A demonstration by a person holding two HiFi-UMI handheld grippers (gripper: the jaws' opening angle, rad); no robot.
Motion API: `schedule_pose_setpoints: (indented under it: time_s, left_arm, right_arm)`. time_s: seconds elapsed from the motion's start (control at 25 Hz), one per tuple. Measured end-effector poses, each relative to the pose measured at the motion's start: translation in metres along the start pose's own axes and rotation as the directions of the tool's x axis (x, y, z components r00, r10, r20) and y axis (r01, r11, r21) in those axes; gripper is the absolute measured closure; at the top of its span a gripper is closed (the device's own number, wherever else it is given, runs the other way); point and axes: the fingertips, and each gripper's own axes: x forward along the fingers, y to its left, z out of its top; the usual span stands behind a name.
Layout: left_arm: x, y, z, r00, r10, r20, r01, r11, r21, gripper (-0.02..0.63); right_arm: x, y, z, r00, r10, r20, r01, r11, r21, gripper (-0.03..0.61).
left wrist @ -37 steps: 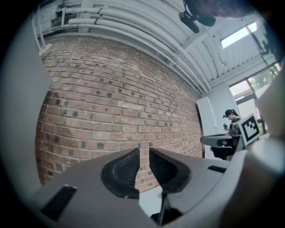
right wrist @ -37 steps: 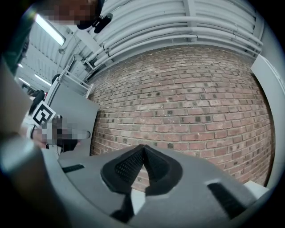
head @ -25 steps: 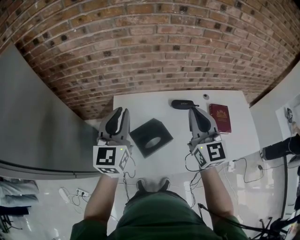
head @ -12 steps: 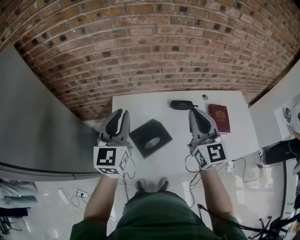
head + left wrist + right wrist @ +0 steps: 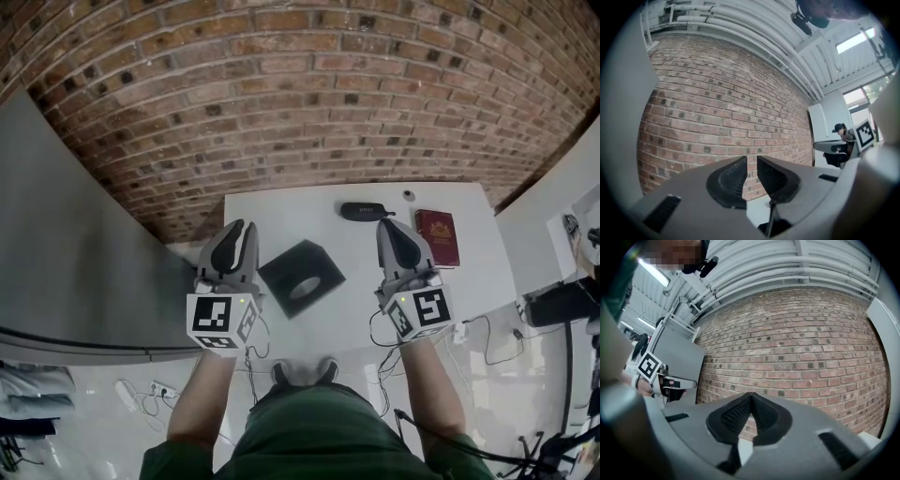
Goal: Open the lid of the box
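Lying flat on the table (image 5: 281,211), the box (image 5: 302,276) is just right of the left gripper (image 5: 239,226) and further off to the left of the right gripper (image 5: 389,225), touched by neither. It is a low, square, matte black box turned cornerwise, its lid down and marked with a pale oval. The left gripper's jaws stand a narrow slit apart with nothing between them, while the right gripper's jaws are pressed together, empty.
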Motion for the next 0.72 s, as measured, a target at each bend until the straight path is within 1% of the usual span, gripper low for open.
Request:
schedule_pose_setpoints:
  time_s: [0.72]
  left_arm:
    - [0.0044, 0.0075, -0.0088, 0.999, -0.035, -0.013, 0.035, 0.999, -0.011, 0.552]
  right_arm:
    - [0.0034, 0.0061, 0.0032, 1.0, -0.027, -0.007, 0.027, 0.999, -0.017, 0.576]
